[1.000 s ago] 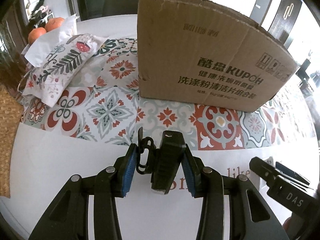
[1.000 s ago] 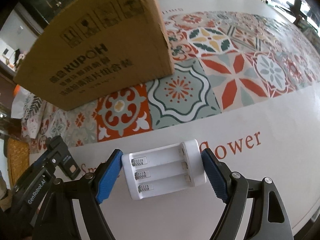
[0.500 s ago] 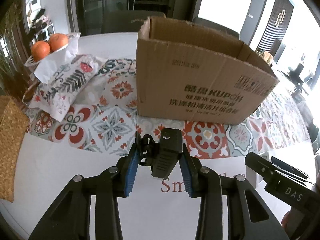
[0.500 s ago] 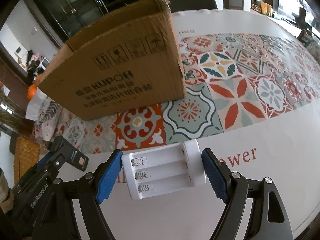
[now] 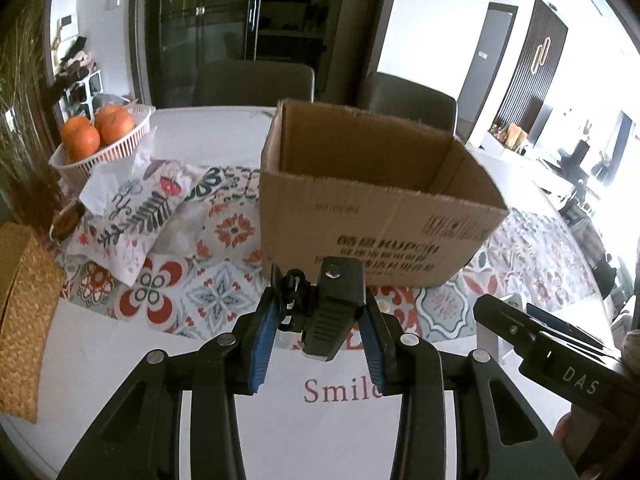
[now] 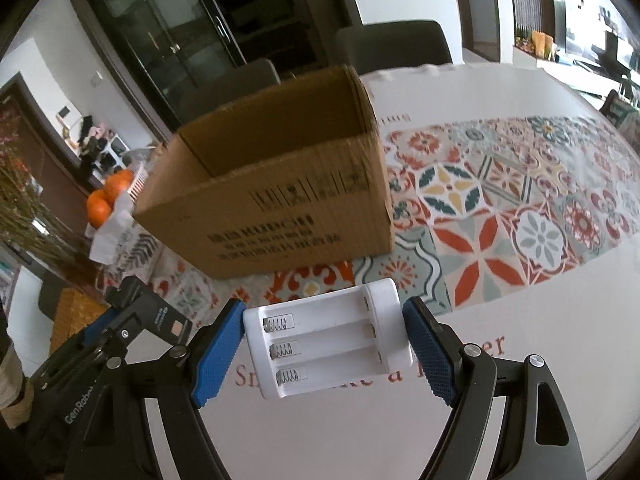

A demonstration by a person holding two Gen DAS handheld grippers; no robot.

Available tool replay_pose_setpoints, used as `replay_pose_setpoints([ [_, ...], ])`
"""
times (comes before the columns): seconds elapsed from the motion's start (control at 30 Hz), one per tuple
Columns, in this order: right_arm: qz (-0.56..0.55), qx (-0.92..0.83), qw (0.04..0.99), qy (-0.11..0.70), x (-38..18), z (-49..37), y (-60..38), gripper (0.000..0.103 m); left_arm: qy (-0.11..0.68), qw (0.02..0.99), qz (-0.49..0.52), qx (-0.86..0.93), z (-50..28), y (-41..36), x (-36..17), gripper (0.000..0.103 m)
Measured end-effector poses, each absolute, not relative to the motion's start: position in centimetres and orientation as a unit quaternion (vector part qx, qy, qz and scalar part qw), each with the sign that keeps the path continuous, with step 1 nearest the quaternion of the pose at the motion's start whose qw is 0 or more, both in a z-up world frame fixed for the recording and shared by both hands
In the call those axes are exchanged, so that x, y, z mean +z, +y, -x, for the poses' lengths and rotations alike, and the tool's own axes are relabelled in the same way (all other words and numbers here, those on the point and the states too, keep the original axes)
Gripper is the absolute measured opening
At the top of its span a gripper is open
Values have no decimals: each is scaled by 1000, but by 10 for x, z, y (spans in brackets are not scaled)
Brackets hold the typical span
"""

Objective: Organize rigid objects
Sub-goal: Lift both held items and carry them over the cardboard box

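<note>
1. Both tongs have gone up since a moment ago, and now the inside of the open brown cardboard box (image 5: 376,208) shows.
2. Left tongs (image 5: 318,332) are clamped on a small black plastic clip-like gadget (image 5: 334,312), held above the tabletop (image 5: 120,360).
3. Right tongs (image 6: 324,348) are clamped on a white plastic battery holder (image 6: 328,344) with three empty slots, also up in the air.
4. I think the step is carrying both things to the box. Next, each must go over the rim, then the tongs let go.
5. Count: one box, one black gadget, one white holder, two tongs.
6. Farther off, a white basket (image 5: 108,152) holds oranges (image 5: 98,130); at least two show.
</note>
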State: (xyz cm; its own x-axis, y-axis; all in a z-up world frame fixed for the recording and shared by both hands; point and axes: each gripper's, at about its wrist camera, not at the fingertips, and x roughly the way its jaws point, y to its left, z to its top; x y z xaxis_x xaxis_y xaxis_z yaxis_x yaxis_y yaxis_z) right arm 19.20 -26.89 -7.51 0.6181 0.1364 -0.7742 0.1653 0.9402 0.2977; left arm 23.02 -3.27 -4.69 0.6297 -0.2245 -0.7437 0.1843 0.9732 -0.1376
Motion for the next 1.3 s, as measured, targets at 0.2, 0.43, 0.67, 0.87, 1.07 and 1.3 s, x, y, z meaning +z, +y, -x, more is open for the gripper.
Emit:
replay_pose_setpoints([
  [0.2, -168, -1, 894, 415, -55, -196, -269, 81, 403, 907, 24, -116, -235, -34, -31, 39],
  [0.43, -160, 8, 905, 393, -33, -206, -271, 81, 384, 915, 24, -122, -243, -36, -10, 39],
  [0.67, -157, 16, 913, 376, -14, -221, -274, 81, 370, 920, 23, -129, -256, -41, 8, 39],
  [0.87, -161, 24, 915, 369, -2, -238, -277, 81, 362, 923, 19, -130, -268, -45, 20, 39],
  [1.07, -159, 33, 915, 370, 5, -255, -278, 81, 362, 923, 16, -128, -283, -47, 26, 39],
  [1.3, -156, 41, 913, 374, 10, -277, -277, 81, 373, 919, 13, -127, -310, -51, 25, 39],
])
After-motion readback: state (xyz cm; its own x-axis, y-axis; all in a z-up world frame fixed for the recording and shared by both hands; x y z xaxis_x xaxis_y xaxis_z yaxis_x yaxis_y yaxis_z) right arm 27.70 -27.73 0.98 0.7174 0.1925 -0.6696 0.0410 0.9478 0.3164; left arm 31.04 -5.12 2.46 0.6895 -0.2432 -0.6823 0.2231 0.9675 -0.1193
